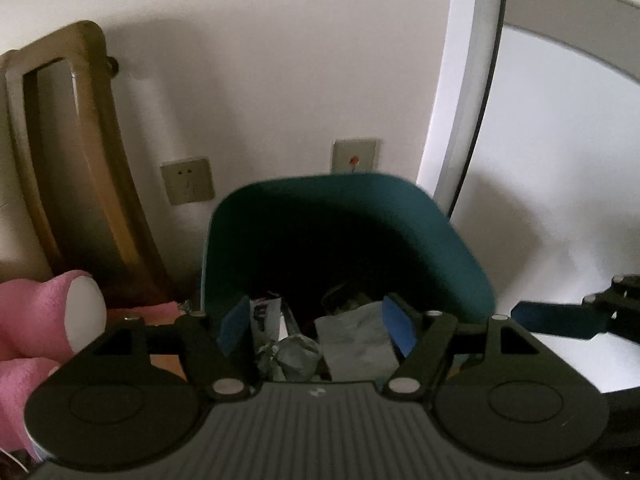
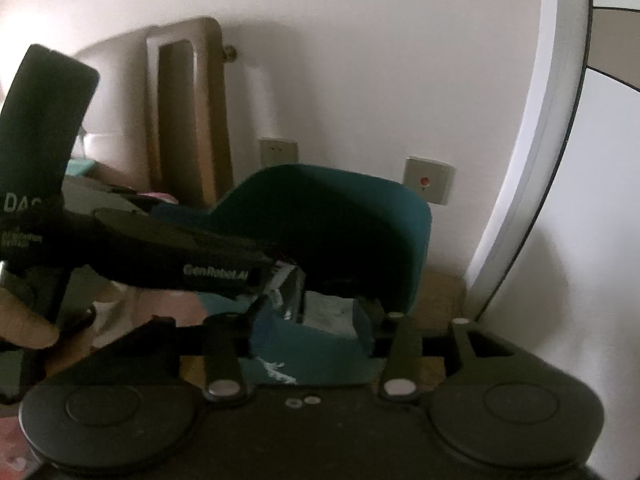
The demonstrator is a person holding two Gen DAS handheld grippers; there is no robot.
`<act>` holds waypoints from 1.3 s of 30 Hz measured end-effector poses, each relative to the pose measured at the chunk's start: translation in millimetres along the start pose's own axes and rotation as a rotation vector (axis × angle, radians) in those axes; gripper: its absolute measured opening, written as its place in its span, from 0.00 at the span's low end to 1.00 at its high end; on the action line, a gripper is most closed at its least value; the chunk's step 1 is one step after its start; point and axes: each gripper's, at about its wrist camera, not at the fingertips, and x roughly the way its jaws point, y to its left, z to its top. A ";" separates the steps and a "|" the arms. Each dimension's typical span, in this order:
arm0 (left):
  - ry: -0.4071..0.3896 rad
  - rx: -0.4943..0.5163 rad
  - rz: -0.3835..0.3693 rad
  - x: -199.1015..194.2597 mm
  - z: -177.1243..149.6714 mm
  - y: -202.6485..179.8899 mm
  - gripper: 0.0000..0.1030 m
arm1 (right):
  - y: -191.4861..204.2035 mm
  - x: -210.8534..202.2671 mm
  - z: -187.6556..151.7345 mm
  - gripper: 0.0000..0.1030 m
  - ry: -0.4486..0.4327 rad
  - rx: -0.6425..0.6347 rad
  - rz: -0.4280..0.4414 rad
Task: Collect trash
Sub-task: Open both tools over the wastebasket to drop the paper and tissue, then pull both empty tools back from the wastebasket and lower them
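Two grippers over teal bin point(image 1: 448, 240) beside white wall, both released. Left gripper point(image 1: 318, 322) spread wide above bin mouth, nothing between blue pads; crumpled grey trash point(image 1: 352, 340) and wrapper point(image 1: 266, 314) lying inside bin, below. Right gripper point(image 2: 312, 328) at near rim, jaws apart, empty so far as visible. Likely drop just made; best done by keeping jaws wide, lifting straight clear of rim, checking nothing clings to pads. Pink cloth point(image 1: 28, 312) far left.
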 end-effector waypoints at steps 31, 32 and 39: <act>0.040 -0.068 -0.011 -56.2 -182.2 11.0 0.79 | 18.5 -52.6 -193.8 0.53 0.084 0.098 -0.062; 0.046 -0.069 -0.009 -49.4 -193.0 7.3 0.79 | 15.7 -46.6 -208.5 0.53 0.096 0.101 -0.065; 0.110 -0.136 -0.018 13.6 -282.2 -12.7 1.00 | -8.5 6.1 -316.2 0.54 0.218 0.155 -0.070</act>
